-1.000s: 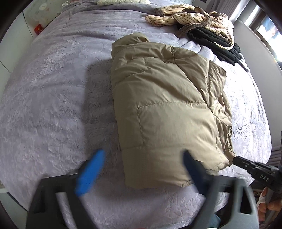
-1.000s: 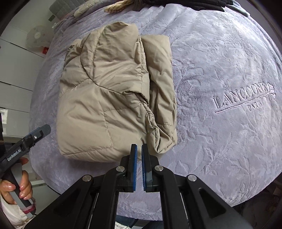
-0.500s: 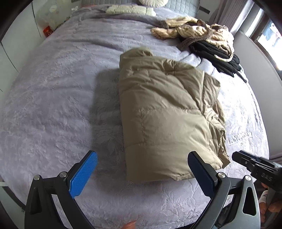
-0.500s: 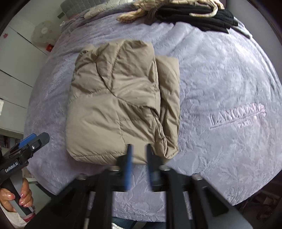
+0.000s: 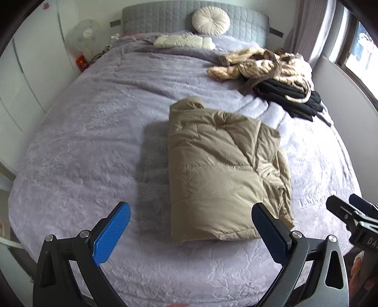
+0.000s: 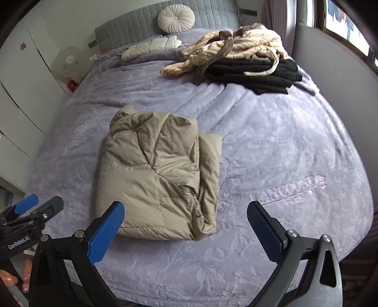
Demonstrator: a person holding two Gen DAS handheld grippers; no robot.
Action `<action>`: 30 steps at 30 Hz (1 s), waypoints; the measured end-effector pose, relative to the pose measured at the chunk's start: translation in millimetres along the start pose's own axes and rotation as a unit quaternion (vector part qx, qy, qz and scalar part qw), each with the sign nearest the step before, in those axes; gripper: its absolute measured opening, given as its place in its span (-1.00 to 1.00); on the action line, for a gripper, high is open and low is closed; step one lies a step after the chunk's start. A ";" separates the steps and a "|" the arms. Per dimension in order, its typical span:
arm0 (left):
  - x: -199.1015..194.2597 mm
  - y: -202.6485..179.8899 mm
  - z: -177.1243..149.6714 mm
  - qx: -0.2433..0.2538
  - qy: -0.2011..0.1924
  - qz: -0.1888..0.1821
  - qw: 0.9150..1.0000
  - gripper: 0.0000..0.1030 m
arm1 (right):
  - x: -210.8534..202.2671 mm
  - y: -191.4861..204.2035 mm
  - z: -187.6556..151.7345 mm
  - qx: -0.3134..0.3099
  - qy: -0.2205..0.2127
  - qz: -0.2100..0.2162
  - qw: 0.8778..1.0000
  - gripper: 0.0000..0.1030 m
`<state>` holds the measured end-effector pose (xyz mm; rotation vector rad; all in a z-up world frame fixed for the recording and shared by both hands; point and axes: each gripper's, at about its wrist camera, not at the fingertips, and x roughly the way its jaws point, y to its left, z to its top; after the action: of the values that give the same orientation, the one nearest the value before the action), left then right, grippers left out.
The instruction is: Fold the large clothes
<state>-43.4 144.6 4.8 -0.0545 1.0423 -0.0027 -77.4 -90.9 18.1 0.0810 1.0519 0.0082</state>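
Lavender bedspread (image 5: pixel 94 141) bears folded tan puffer jacket (image 5: pixel 222 170), seemingly finished; striped and black clothes (image 6: pixel 238 54) remain; left gripper (image 5: pixel 189 231) and right gripper (image 6: pixel 186 230) gape wide, empty.

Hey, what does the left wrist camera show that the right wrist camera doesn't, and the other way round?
Only the left wrist view shows the left gripper wide open from behind, with the right gripper entering at its right edge. Only the right wrist view shows the whole stitched lettering on the bedspread, the right gripper open, and the person's fingers on a handle. Both show the folded tan jacket, the unfolded clothes pile, the round cushion and the fan.
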 end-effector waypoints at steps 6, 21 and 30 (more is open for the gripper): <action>-32.4 -3.3 -3.2 -0.005 -0.032 0.012 0.999 1.00 | -21.6 0.2 2.6 -0.002 -0.017 0.003 1.000 1.00; -58.4 -3.4 -9.0 -0.019 -0.052 0.025 0.998 1.00 | -45.9 7.5 -2.5 -0.020 -0.045 -0.005 0.999 1.00; -61.0 -3.4 -13.6 -0.017 -0.050 0.030 0.998 1.00 | -46.9 7.2 -2.4 -0.021 -0.046 -0.005 0.999 1.00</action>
<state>-85.8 142.2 50.8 -0.0532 0.9433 0.0708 -102.5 -85.7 58.1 0.0379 0.9595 0.0169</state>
